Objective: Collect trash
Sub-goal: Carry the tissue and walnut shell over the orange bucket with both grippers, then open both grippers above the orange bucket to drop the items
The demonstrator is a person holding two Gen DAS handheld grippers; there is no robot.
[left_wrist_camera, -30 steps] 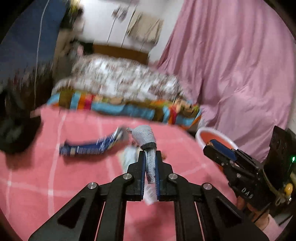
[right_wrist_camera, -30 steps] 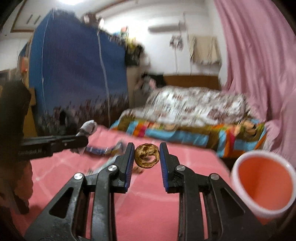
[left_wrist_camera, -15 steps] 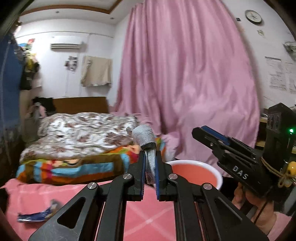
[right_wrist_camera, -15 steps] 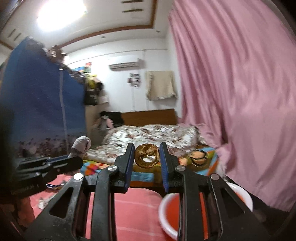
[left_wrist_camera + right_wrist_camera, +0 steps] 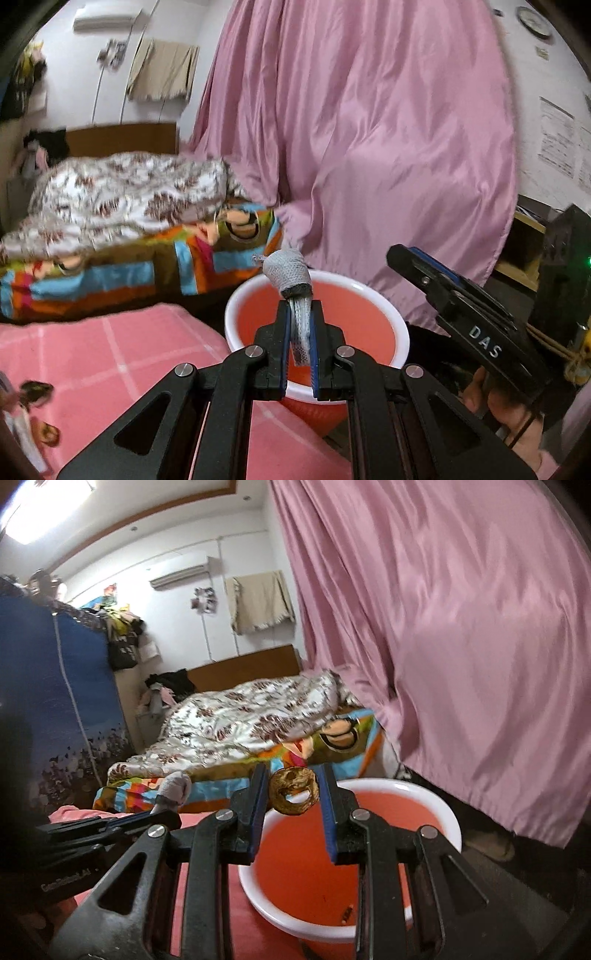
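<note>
Behind everything, a pink curtain (image 5: 388, 129) fills the right of both views, w/ a bed (image 5: 258, 716) under a floral quilt to its left and a striped sheet along the bed's edge. Nearer, a pink checked cloth (image 5: 110, 354) covers the surface at lower left.

Bin (image 5: 369, 295), white rim, red inside, sits at the cloth's edge, just below both grippers. In the right wrist view its inside (image 5: 314, 867) looks nearly bare; a couple of tiny dark specks near the bottom, too small to tell what.

Left gripper (image 5: 300, 332): jaws nearly together, clamped on a grey sock (image 5: 290, 269). The sock's narrow end runs down between the pads; its bunched end sticks out past the tips, over the bin's far rim.

Right gripper (image 5: 293, 794): jaws part way apart, clamped on a brown ring snack (image 5: 293, 790) held right at the tips, over the bin's near-left rim. It also shows at right in the left view (image 5: 443, 291), a hand (image 5: 491, 402) under it.

Two more snack bits (image 5: 35, 391) lie on the cloth at far left, blurred.
</note>
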